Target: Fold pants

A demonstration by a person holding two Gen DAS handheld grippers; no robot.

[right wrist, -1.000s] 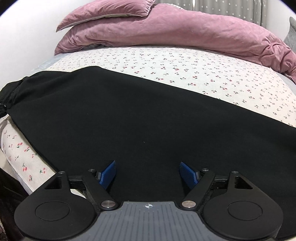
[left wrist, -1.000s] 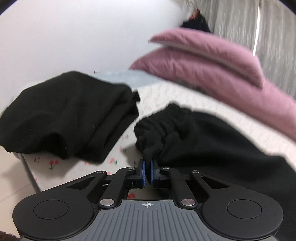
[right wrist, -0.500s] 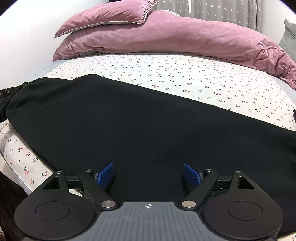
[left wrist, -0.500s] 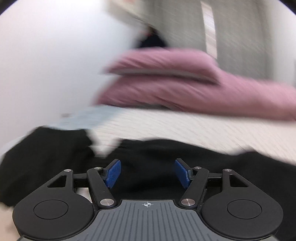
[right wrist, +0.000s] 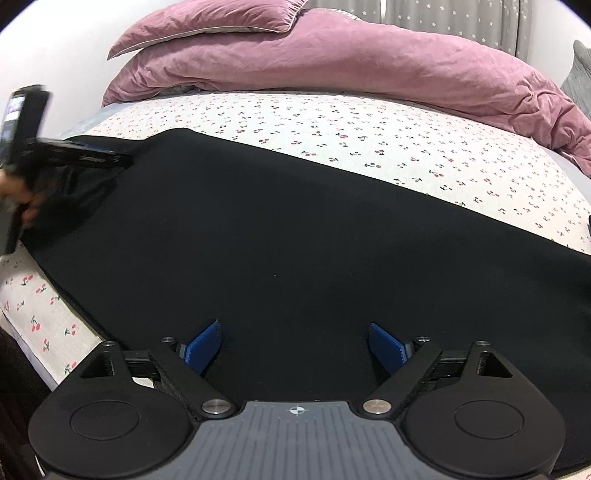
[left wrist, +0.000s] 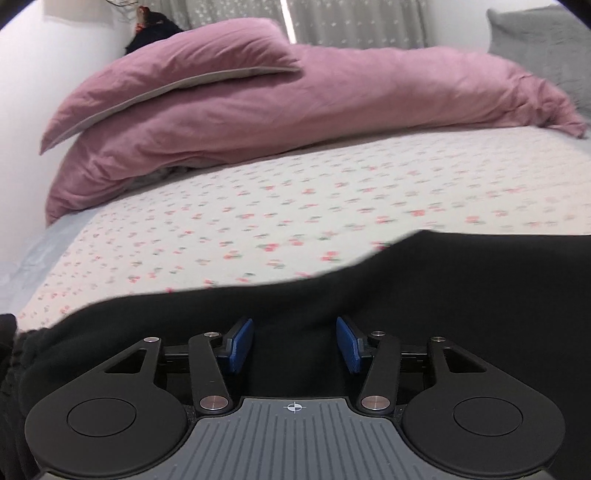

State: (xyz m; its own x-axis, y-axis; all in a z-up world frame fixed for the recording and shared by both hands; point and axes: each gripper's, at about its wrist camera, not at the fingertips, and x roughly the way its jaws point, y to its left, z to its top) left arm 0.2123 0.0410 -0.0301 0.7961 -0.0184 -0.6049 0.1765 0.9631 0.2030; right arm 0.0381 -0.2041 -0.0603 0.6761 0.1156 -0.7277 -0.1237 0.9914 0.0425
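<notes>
A bed [right wrist: 369, 122] with a cherry-print sheet filled both of your views, and the black pants [right wrist: 295, 240] lay spread flat across its near part.

Nearest you in the right wrist view, your right gripper [right wrist: 295, 349] hovered over the near edge of the pants with its blue pads [right wrist: 203, 349] set wide apart and nothing between them. The black cloth ran under it from the left edge of the bed out past the right side of the frame. At the far left of that cloth, your left gripper [right wrist: 79, 157] showed as a blurred dark shape at the bunched end of the pants; whether it touched the cloth could not be told from there.

In the left wrist view, your left gripper [left wrist: 294, 345] also stood open, its pads [left wrist: 240, 345] well apart and empty, with the pants [left wrist: 443, 295] lying beneath and ahead of it. A gathered, ribbed part of the pants sat at the lower left.

Beyond the pants, bare sheet stretched away. Farther back, a pink duvet [left wrist: 332, 107] lay heaped across the bed with a pink pillow [left wrist: 177, 77] resting on top of it. Grey curtains [right wrist: 461, 18] hung behind.
</notes>
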